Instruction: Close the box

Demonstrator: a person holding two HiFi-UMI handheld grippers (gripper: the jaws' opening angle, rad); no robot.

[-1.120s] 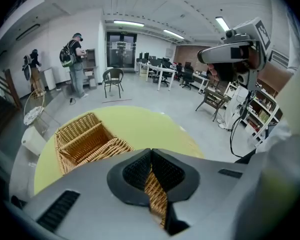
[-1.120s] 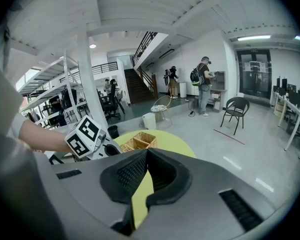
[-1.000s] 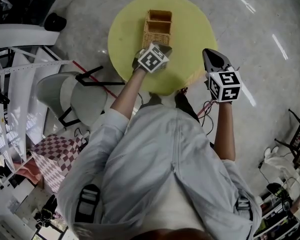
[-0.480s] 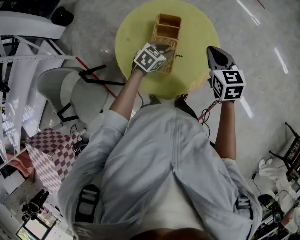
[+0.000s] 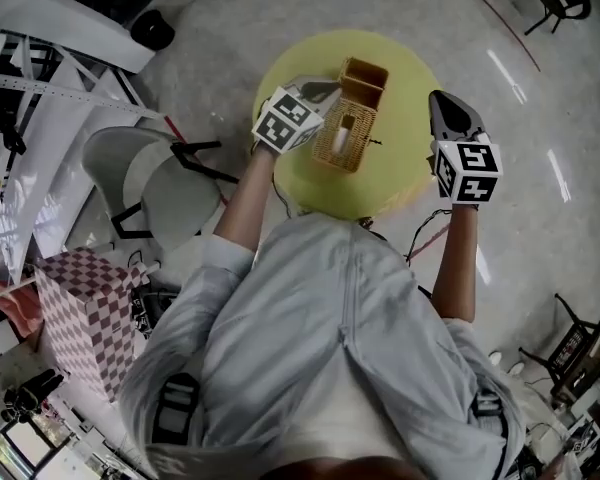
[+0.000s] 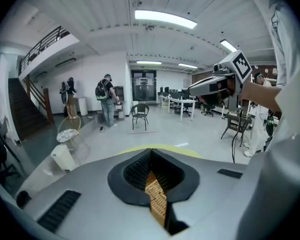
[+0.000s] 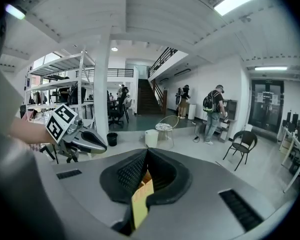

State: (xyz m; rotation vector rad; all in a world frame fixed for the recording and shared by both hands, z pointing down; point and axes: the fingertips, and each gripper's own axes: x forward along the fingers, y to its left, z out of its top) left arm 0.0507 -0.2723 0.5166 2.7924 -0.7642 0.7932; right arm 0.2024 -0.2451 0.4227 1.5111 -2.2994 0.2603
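Reaching forward with both bare forearms. Holding left gripper (image 5: pixel 329 87) tilted down, jaws just closed together, empty. Holding right gripper (image 5: pixel 442 99) well apart, jaws together.

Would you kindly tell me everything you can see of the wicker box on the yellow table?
The wicker box is a long rectangular basket of tan woven cane, standing on the round yellow table. Its far compartment is open; a woven panel, seemingly the lid, covers the nearer part and bears a small pale patch. The left gripper lies along its left side, whether touching I cannot tell; its fingers have just been closing and meet with nothing between them. The right gripper is apart.
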